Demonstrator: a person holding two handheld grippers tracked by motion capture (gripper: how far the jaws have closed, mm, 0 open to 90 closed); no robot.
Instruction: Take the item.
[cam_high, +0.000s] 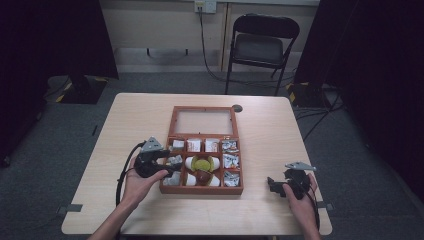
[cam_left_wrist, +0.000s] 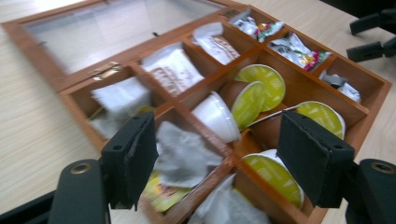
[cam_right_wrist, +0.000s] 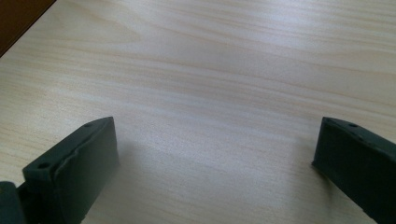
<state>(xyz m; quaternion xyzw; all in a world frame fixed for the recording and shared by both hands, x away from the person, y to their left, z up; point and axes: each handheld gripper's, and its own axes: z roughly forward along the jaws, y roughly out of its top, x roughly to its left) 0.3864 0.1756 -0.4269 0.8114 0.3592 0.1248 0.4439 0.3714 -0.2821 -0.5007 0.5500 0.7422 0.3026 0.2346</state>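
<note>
A wooden compartment box (cam_high: 202, 190) sits mid-table, its glass lid (cam_high: 202, 121) folded flat behind it. The middle cells hold green-lidded capsules (cam_high: 203, 163) (cam_left_wrist: 261, 79). White packets (cam_left_wrist: 173, 70) fill the back row and colourful sachets (cam_high: 230, 161) (cam_left_wrist: 294, 46) the right column. My left gripper (cam_high: 171, 165) (cam_left_wrist: 217, 126) hangs open over the box's left cells, its jaws wide on either side of a crumpled grey packet (cam_left_wrist: 184, 154) without touching it. To the right of the box, my right gripper (cam_high: 274, 185) (cam_right_wrist: 217, 123) is open just above the bare wooden table (cam_right_wrist: 210, 70) with nothing between its jaws.
A black folding chair (cam_high: 260, 45) stands beyond the table's far edge. A small dark disc (cam_high: 237, 108) lies by the lid's back right corner. The left gripper's cable (cam_high: 122, 175) loops down toward the table's front edge. Bare tabletop (cam_high: 135, 120) surrounds the box.
</note>
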